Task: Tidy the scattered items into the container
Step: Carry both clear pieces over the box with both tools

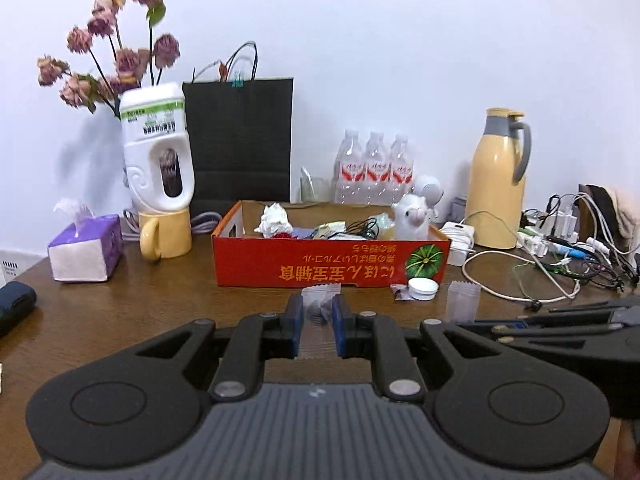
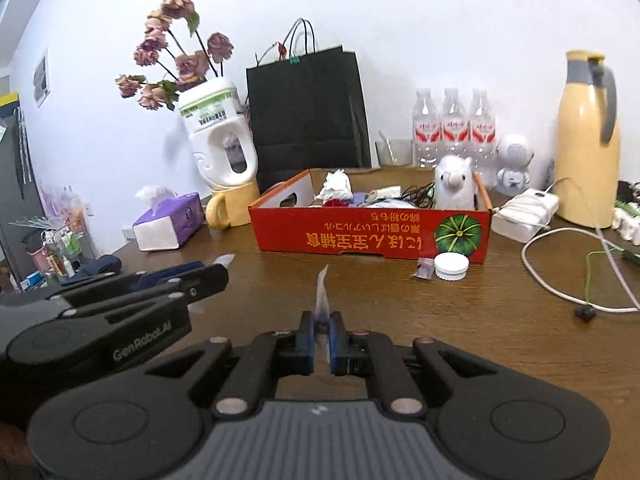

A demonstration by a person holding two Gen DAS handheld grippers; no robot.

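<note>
Nearest, the left claw is seen clamped on a small clear plastic packet, which stands flat between its blue pads. The right claw is pinched almost fully together on a second clear packet, held edge-on so that it rises as a thin strip above the fingers. Both claws are held over the brown desk, short of the red cardboard box, with the left claw alongside the right.

Just in front of the box, near its right corner, a white bottle cap is seen lying on the desk, with a small crumpled wrapper touching its left side.

Inside the box a crumpled white tissue, black cords, some wrappers and a white plush alpaca are gathered.

Left of the box a yellow mug and a purple tissue pack are placed. Behind the box a black paper bag and three water bottles are lined against the wall, and a yellow thermos is set to the right of the box.
</note>
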